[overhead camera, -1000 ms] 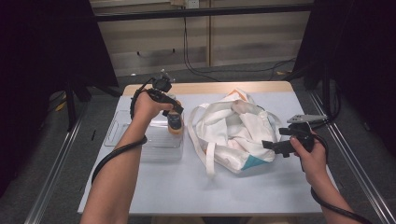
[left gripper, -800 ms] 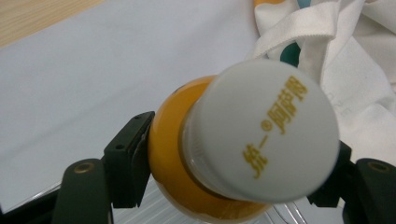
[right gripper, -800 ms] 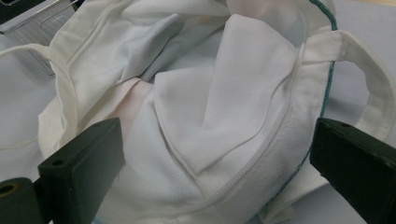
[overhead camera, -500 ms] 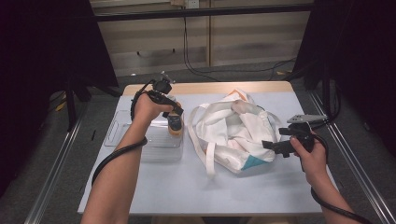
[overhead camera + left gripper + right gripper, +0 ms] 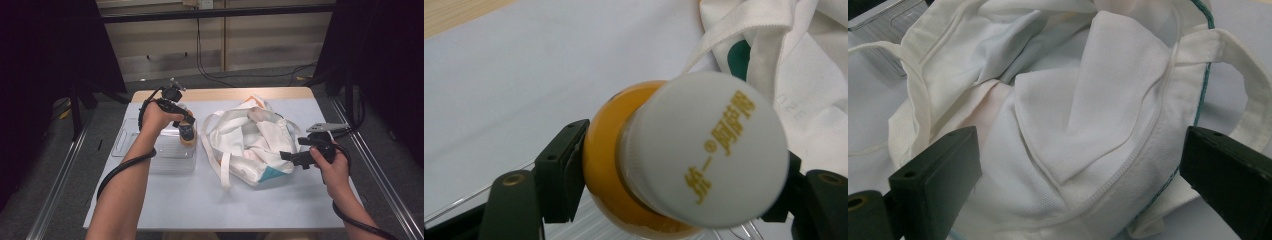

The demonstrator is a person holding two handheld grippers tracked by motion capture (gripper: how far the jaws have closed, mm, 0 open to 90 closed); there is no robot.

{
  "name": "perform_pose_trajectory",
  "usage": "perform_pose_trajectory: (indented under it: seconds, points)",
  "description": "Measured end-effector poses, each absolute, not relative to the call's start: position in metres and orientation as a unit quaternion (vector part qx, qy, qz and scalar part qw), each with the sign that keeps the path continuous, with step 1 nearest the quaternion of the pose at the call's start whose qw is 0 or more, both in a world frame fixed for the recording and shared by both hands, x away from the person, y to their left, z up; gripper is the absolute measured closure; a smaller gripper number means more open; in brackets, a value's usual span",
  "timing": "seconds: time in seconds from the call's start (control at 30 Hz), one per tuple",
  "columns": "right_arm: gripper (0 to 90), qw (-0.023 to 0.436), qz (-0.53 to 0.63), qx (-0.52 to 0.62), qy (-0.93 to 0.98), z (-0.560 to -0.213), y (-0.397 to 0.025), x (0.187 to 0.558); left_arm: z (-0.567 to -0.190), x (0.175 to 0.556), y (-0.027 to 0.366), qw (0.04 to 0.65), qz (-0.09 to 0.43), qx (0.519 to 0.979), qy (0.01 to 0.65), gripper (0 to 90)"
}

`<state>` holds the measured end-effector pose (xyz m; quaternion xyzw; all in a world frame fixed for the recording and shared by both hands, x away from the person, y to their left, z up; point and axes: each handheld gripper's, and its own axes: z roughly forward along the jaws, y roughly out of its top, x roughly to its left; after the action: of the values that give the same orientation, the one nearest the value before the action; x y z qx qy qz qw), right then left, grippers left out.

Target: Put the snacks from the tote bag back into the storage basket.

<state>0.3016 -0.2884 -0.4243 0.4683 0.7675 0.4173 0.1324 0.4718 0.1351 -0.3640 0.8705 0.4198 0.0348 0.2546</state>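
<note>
The left gripper (image 5: 186,126) clamps a white-capped orange juice bottle (image 5: 664,165); the right gripper (image 5: 287,156) gapes beside the crumpled white cloth bag (image 5: 250,140).

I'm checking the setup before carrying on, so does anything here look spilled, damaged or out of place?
Nothing stands out. The bottle of orange drink is capped and intact, clamped in the left gripper over the clear tray. The white tote bag lies crumpled and slack on the table, as cloth does, with the open right gripper at its edge. No spill shows.
</note>
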Motion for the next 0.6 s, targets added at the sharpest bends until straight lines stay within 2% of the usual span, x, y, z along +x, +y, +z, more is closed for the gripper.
perform_pose_trajectory:
  seconds: [0.4,0.43,0.6]
  points:
    - [2.7,0.132,0.419,0.467,0.768,-0.4234,-0.2876,0.3016,-0.3664,0.4676,0.1349,0.277,0.036,0.857,0.433,28.0]
    - [2.7,0.132,0.42,0.466,0.768,-0.4233,-0.2875,0.3017,-0.3659,0.4684,0.1372,0.27,0.033,0.865,0.421,27.6]
    - [2.7,0.132,0.42,0.465,0.768,-0.4236,-0.2873,0.3018,-0.3665,0.4661,0.1403,0.285,0.035,0.851,0.44,23.0]
